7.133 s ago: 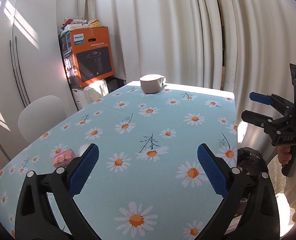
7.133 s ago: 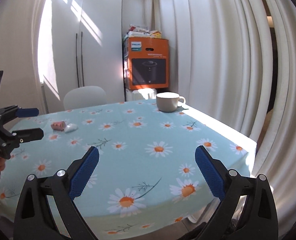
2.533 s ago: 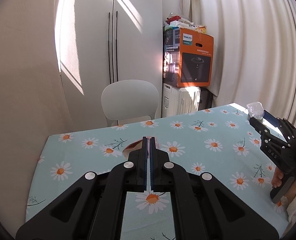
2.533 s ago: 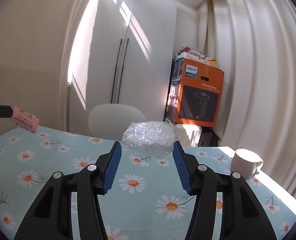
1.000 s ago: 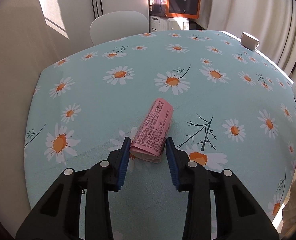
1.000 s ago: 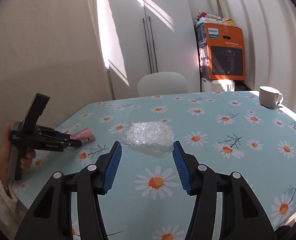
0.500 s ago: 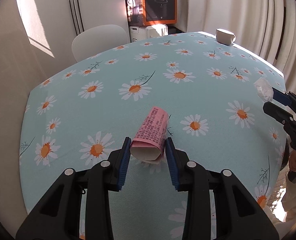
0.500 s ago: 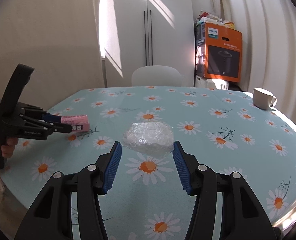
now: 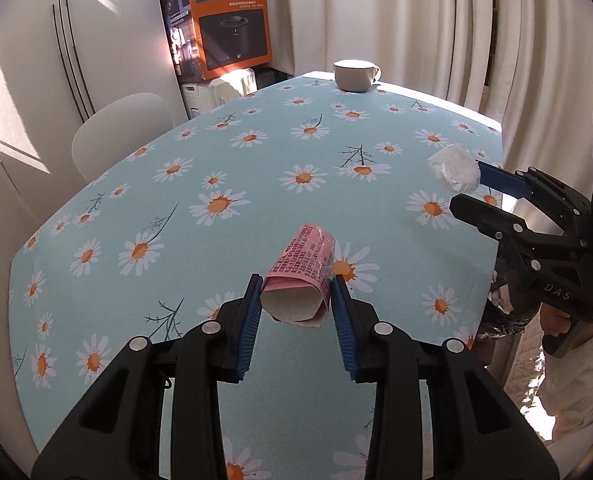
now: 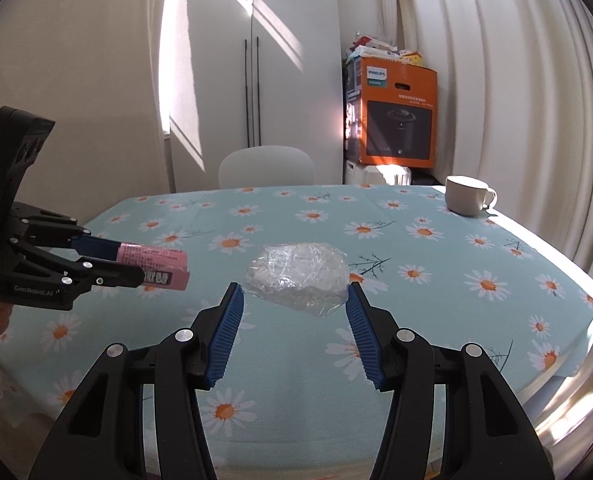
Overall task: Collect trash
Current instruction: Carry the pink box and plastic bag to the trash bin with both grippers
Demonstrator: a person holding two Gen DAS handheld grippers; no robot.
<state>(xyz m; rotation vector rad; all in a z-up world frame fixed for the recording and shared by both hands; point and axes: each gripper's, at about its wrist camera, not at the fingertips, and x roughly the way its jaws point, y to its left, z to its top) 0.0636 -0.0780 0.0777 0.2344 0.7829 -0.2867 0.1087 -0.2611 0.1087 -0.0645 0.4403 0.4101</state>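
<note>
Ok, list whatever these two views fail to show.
- Trash bin: left wrist view shows only dark plastic below the table edge, behind the right hand-held gripper.
- Pink wrapper: its print is too small to read.
- White cup: its contents are hidden by its wall.

Sunlit white wardrobe [image 10: 252, 60], pale curtains [image 10: 516, 100], white chair [image 10: 266, 168].

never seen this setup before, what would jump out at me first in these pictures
Probably the two held pieces of trash: the left tool is shut on a pink wrapper, and the right tool is shut on a ball of clear plastic, both lifted above the daisy tablecloth. Next, the orange box in the far corner and the white cup at the table's far edge.
</note>
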